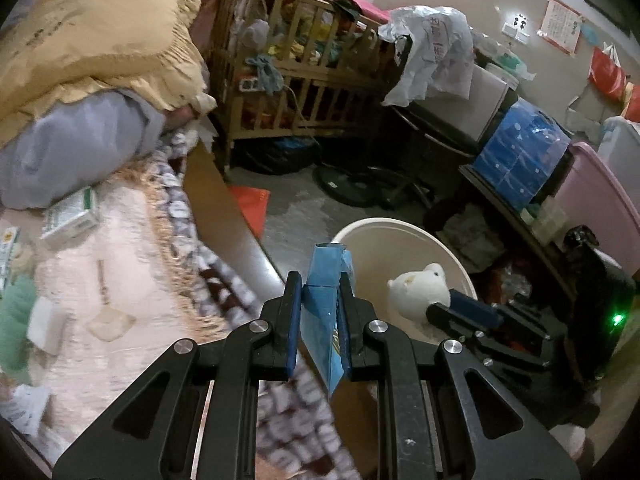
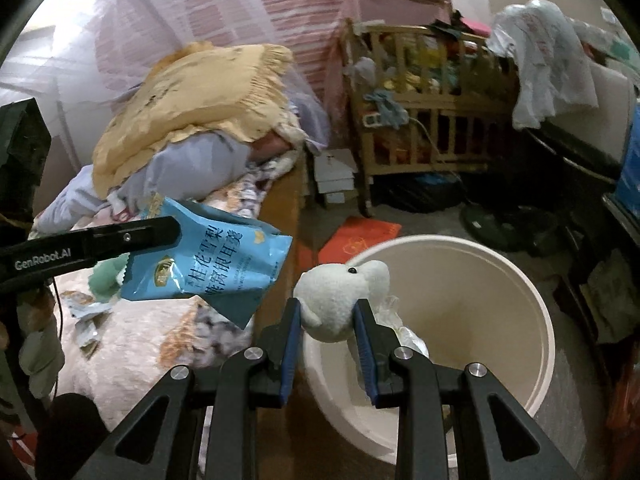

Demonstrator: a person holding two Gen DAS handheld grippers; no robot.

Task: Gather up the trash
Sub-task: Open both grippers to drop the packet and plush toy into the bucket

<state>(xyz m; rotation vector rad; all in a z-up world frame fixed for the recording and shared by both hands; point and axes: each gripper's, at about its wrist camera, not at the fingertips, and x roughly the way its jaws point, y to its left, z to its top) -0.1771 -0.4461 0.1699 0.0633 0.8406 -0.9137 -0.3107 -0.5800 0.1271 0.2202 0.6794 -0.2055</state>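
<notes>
Between the bed's edge and the white bin (image 2: 532, 280), the left gripper (image 1: 319, 300) clenches a blue snack packet (image 2: 212, 256) printed with Chinese characters — its long axis slanting up away from the jaws. "GenRobot.AI" marks that gripper's finger. Just beyond, the right gripper (image 2: 327, 316) squeezes a white plush toy (image 2: 340, 296) over the bin — crumpled white trash inside is mostly hidden.

Blue wrapper (image 1: 326, 312), white plush (image 2: 340, 300) above bucket (image 2: 532, 292).
</notes>
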